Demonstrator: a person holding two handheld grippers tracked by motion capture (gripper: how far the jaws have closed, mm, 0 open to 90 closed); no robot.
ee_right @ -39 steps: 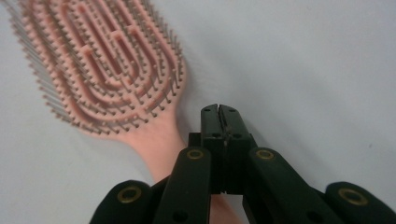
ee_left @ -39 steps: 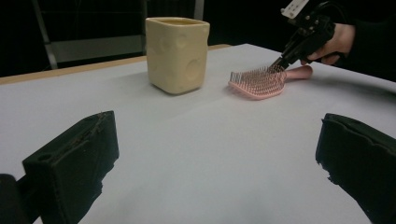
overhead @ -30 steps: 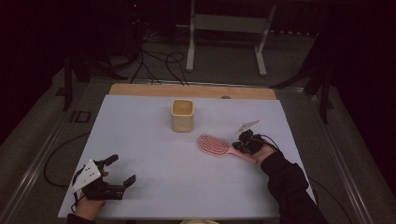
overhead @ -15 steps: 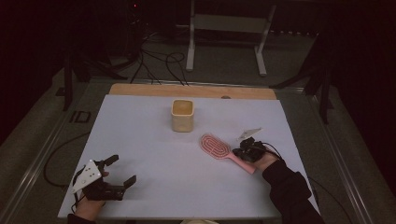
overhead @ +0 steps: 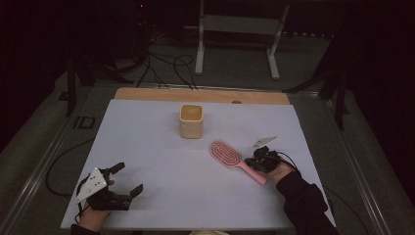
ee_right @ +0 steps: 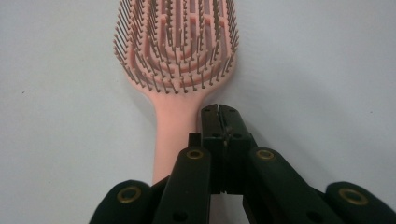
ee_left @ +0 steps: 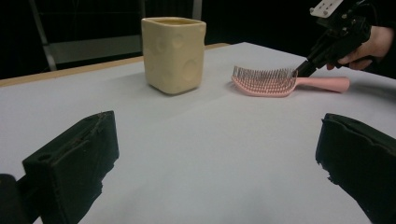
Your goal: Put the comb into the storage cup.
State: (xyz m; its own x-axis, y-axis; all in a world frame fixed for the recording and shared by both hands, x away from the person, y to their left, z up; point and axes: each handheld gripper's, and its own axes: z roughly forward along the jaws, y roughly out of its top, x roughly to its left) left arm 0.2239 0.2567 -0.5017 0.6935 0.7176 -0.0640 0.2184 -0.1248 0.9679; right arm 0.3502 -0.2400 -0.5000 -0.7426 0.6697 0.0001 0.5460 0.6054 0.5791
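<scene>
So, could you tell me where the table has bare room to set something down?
The widest bare patch lies between the left gripper, the cup and the hairbrush. The far left corner is bare too. It is crowded where the right gripper meets the brush handle.

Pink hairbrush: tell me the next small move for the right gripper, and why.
Probably open the jaws and centre them over the handle. The right gripper is shut with nothing between its jaws, beside the neck of the pink hairbrush, which lies flat on the table.
</scene>
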